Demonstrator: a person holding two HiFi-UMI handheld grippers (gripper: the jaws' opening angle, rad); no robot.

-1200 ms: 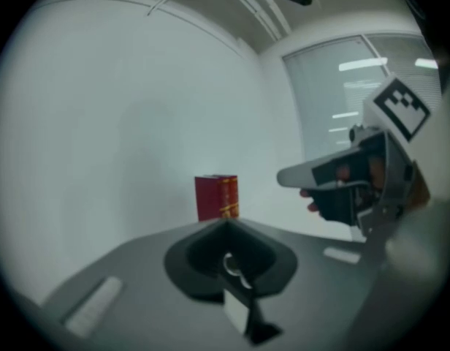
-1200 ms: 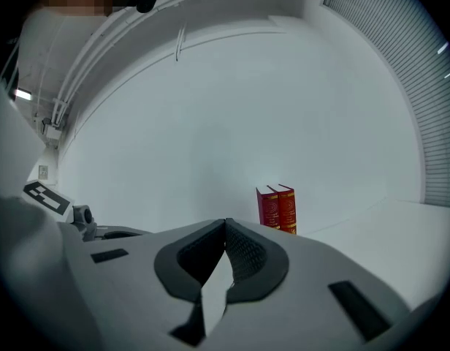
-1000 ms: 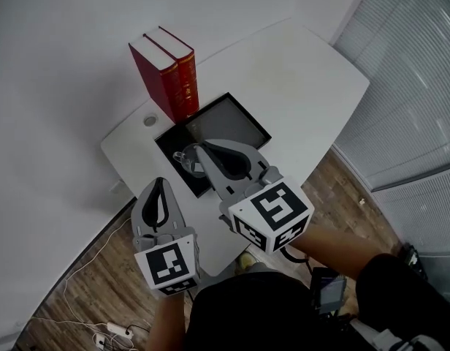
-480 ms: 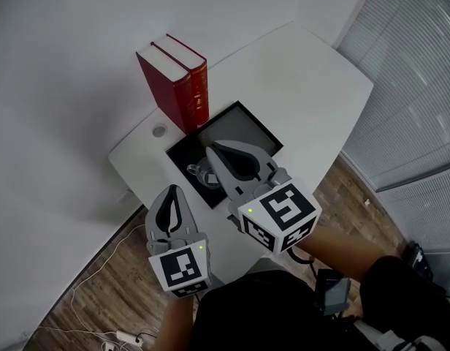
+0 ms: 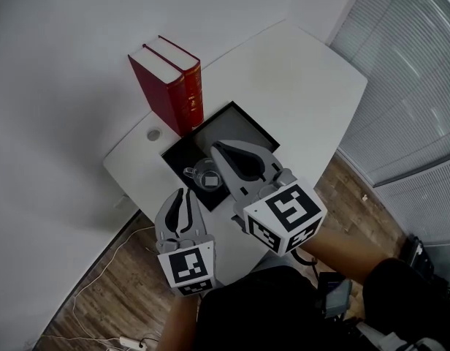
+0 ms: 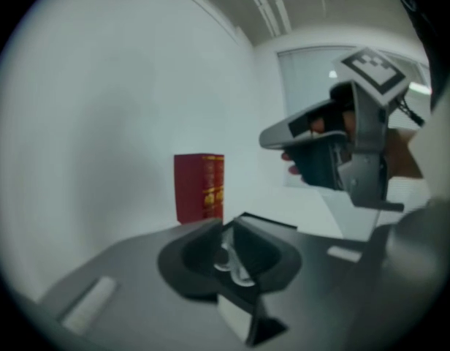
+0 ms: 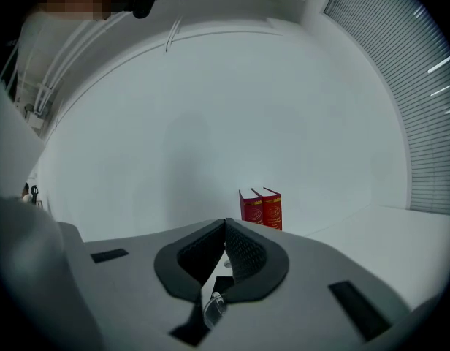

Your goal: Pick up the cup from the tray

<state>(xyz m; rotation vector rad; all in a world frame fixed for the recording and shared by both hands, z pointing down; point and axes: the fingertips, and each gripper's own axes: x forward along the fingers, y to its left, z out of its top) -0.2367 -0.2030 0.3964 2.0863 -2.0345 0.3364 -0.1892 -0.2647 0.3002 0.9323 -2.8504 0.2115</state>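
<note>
Head view: the clear cup (image 5: 205, 178) is seen standing in the near corner of the black tray (image 5: 243, 123), not yet grasped. The right gripper (image 5: 217, 148) is held clenched and empty above it. The left gripper (image 5: 180, 193), also empty, has just been opening, its jaws all but together. The approach is judged under way; next, jaws must be parted and lowered around the cup.
</note>
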